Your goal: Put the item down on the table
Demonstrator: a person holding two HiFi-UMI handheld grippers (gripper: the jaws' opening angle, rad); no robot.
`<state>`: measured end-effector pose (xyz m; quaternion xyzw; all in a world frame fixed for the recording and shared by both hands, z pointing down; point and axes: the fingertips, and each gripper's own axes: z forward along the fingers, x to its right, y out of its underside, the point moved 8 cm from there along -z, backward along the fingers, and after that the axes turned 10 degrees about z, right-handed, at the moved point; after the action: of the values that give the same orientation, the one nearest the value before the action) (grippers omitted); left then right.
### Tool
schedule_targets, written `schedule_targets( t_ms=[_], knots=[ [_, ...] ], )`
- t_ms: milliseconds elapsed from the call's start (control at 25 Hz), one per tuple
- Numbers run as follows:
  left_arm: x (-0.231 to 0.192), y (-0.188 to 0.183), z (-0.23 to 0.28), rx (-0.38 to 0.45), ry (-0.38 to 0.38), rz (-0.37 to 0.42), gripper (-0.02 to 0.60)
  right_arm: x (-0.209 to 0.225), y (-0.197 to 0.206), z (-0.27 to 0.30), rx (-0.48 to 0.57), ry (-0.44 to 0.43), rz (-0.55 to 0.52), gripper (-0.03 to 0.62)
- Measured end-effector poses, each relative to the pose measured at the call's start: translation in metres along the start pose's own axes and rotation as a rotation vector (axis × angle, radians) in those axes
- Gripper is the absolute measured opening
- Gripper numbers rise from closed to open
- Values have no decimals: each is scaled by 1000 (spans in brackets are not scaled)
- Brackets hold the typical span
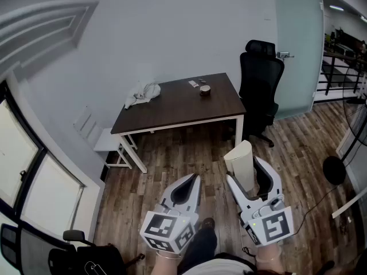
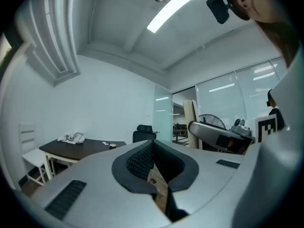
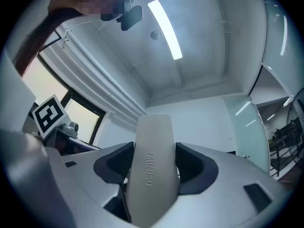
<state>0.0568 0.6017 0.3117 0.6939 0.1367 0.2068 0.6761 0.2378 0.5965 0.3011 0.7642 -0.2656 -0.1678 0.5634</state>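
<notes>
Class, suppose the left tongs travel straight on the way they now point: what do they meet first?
Most likely the black office chair, seen just past the tips of the left tongs. The brown table lies left of that line; depth is unclear.

The only word that can be read is "MINISO". It is sunk in plain capitals into the pale cream item (image 3: 151, 175). In the right gripper view the word runs lengthwise down the item's face, so the letters lie on their side. It sits about level with the dark fingers (image 3: 115, 164) of the right gripper (image 3: 152, 161), which press on the item from either side. In the head view the same item (image 1: 243, 160) shows no print that can be made out. The left cube (image 1: 166, 229) and the right cube (image 1: 275, 224) carry black-and-white square code patterns, not letters. Any print on the small things on the table (image 1: 172, 110) is too small to read.
</notes>
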Motion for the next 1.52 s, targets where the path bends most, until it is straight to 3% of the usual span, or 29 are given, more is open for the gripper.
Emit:
schedule_targets(
  t_ms=[600, 1040, 1520],
  knots=[
    [-37, 11, 78, -6, 28, -12, 17, 52, 30, 59, -50, 39, -20, 281],
    [-107, 15, 157, -18, 25, -32, 17, 97, 51, 151, -57, 41, 0, 282],
    [-203, 19, 224, -14, 41, -32, 18, 114, 82, 263, -67, 46, 8, 281]
  ],
)
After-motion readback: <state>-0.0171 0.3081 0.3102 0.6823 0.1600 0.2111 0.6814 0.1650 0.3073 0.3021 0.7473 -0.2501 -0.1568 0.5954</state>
